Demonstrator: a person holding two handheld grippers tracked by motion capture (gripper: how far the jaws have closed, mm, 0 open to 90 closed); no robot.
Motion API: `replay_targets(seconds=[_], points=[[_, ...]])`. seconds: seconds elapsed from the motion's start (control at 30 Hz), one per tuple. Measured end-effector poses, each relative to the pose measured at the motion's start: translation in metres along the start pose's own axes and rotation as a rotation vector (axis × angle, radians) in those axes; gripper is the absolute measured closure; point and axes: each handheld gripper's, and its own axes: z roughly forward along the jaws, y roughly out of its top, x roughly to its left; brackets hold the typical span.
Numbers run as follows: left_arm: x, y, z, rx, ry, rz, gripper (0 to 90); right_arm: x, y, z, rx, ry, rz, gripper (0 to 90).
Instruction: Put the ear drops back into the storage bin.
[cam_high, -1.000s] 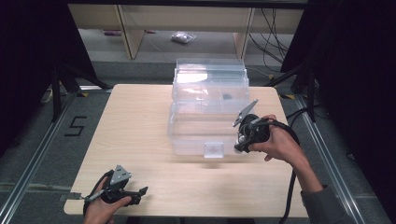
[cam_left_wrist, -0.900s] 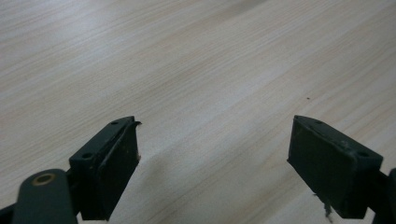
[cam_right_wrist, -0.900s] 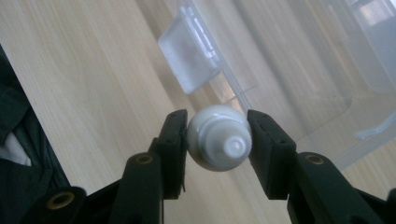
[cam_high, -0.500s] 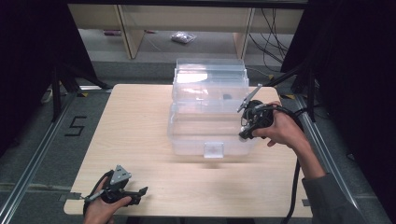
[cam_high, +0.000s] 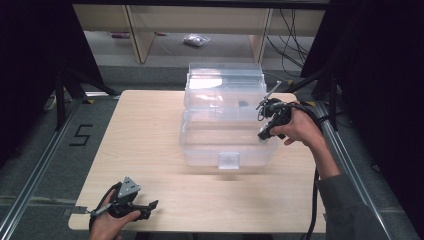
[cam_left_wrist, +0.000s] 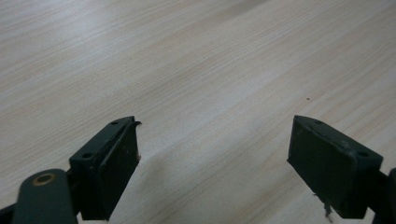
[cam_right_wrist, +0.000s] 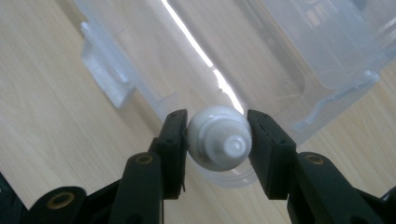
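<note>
A clear plastic box (cam_high: 200, 131) stands at the middle of the wooden table (cam_high: 145, 130), its lid (cam_high: 225, 80) tilted open at the back. My right gripper (cam_high: 263, 134) hovers at the box's right front corner, shut on a small white round object (cam_right_wrist: 218, 137) with a nub at its end. Just beyond that object in the right gripper view (cam_right_wrist: 217, 127) lie the box's rim (cam_right_wrist: 327, 100) and the front latch (cam_right_wrist: 105, 74). At the table's front left my left gripper (cam_high: 150, 205) rests open, nothing but bare wood between its jaws (cam_left_wrist: 215, 140).
A small dark item (cam_high: 242, 103) lies inside the box near the back. Behind the table stand shelf legs, and a crumpled bag (cam_high: 196, 40) lies on the floor. Metal rails (cam_high: 35, 175) run along both table sides. Cables trail at the right.
My right hand has moved right and a little back, from the box's front face to its right front corner. The left gripper has stayed put.
</note>
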Motion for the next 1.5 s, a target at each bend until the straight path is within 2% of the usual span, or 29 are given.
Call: replay_targets(seconds=[0.23, 0.33, 0.37, 0.47, 0.57, 0.63, 0.8, 0.83, 0.87, 0.97, 1.27, 1.3, 1.5], points=[[0.001, 0.000, 0.000, 0.002, 0.002, 0.005, 15.5, -0.013, 0.001, 0.017, 0.012, 0.010, 0.031, 60.2], [0.001, 0.000, 0.001, 0.011, -0.008, 0.010, 15.6, -0.017, 0.001, 0.025, 0.019, 0.004, 0.021, 60.2], [0.001, 0.000, 0.001, 0.006, -0.008, 0.009, 15.6, -0.017, 0.001, 0.027, 0.022, 0.009, 0.042, 60.2], [0.001, 0.000, 0.001, 0.010, -0.010, 0.010, 15.6, -0.020, 0.001, 0.035, 0.030, 0.017, 0.054, 60.1], [0.001, 0.000, 0.001, 0.007, -0.010, 0.013, 15.6, -0.023, 0.000, 0.045, 0.041, 0.022, 0.042, 60.2], [0.001, 0.000, 0.001, 0.010, -0.011, 0.009, 15.6, -0.024, -0.001, 0.050, 0.050, 0.022, 0.061, 60.1], [0.001, 0.000, 0.001, 0.012, -0.014, 0.010, 15.5, -0.026, -0.003, 0.060, 0.057, 0.032, 0.067, 60.2], [0.002, 0.000, 0.000, 0.027, -0.012, 0.024, 15.6, -0.026, -0.004, 0.062, 0.065, 0.034, 0.079, 60.1], [0.001, 0.000, 0.002, 0.009, -0.009, 0.005, 15.6, -0.027, -0.004, 0.064, 0.067, 0.034, 0.068, 60.2], [0.001, 0.000, 0.001, 0.010, -0.010, 0.011, 15.6, -0.028, -0.005, 0.067, 0.063, 0.033, 0.073, 60.2], [0.001, 0.000, 0.001, 0.009, -0.008, 0.008, 15.6, -0.032, -0.008, 0.083, 0.097, 0.043, 0.084, 60.2], [0.002, 0.000, 0.000, 0.018, -0.010, 0.020, 15.6, -0.032, -0.008, 0.083, 0.097, 0.043, 0.084, 60.2], [0.001, 0.000, 0.001, 0.010, -0.009, 0.011, 15.6, -0.032, -0.007, 0.087, 0.110, 0.046, 0.100, 60.1]])
